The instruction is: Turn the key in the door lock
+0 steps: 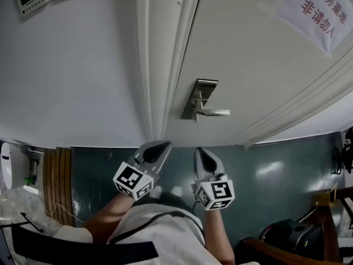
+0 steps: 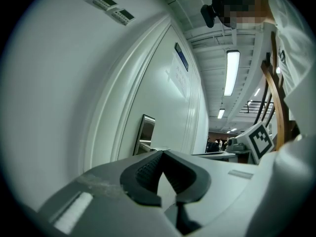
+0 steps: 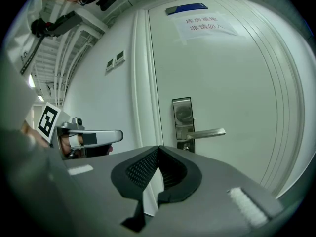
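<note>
key unresolved at lock plate (image 3: 182,113), door (image 3: 237,83) left edge; likely stiff, slick: pinch bow. left gripper (image 1: 161,146), right gripper (image 1: 199,150) closed, empty.

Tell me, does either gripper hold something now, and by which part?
Nothing is held. The left gripper and the right gripper both have their jaws together, empty, away from the door handle.

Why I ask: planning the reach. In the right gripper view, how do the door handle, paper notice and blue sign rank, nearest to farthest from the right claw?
1. Door handle, just ahead of the right claw, slightly right.
2. Paper notice, higher up.
3. Blue sign, above the notice, topmost.
</note>
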Motion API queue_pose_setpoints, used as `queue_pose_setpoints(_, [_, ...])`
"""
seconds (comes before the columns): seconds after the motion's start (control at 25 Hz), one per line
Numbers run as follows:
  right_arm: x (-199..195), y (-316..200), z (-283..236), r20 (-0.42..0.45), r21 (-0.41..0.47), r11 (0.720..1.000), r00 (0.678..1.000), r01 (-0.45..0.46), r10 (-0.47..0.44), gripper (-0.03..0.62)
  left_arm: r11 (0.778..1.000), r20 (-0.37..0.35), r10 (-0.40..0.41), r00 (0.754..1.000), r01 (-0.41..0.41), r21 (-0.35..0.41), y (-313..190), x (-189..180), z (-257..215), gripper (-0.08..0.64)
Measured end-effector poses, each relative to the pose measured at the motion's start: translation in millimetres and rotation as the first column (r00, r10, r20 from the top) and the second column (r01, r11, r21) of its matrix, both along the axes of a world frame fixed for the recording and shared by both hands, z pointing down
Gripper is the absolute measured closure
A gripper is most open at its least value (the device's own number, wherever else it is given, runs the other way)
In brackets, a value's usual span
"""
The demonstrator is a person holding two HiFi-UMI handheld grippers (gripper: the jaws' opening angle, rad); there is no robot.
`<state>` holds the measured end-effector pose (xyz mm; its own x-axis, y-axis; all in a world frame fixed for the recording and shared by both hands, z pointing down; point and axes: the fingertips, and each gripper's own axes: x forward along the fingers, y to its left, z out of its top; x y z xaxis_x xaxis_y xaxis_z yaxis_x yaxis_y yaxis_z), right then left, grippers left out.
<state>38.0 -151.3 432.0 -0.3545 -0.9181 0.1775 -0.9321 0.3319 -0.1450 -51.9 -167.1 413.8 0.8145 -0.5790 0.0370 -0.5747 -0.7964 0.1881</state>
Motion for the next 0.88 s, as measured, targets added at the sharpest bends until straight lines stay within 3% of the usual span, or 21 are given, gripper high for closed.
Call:
queue_pose_setpoints(0.4, [20, -30, 21, 0.064, -0.024, 0.999, 0.997, 0.038, -0.036, 0.583, 0.998, 0.016, -0.068, 0.998, 0.068, -0.005, -7, 14, 1, 0.555])
queue_pose_setpoints(0.88, [29, -85, 59, 0.242, -0.110, 0.989, 0.968, 0.095, -0.066, 0.566, 0.994, 0.066, -0.108, 0.992, 0.109, -0.022, -24, 46, 26, 0.555])
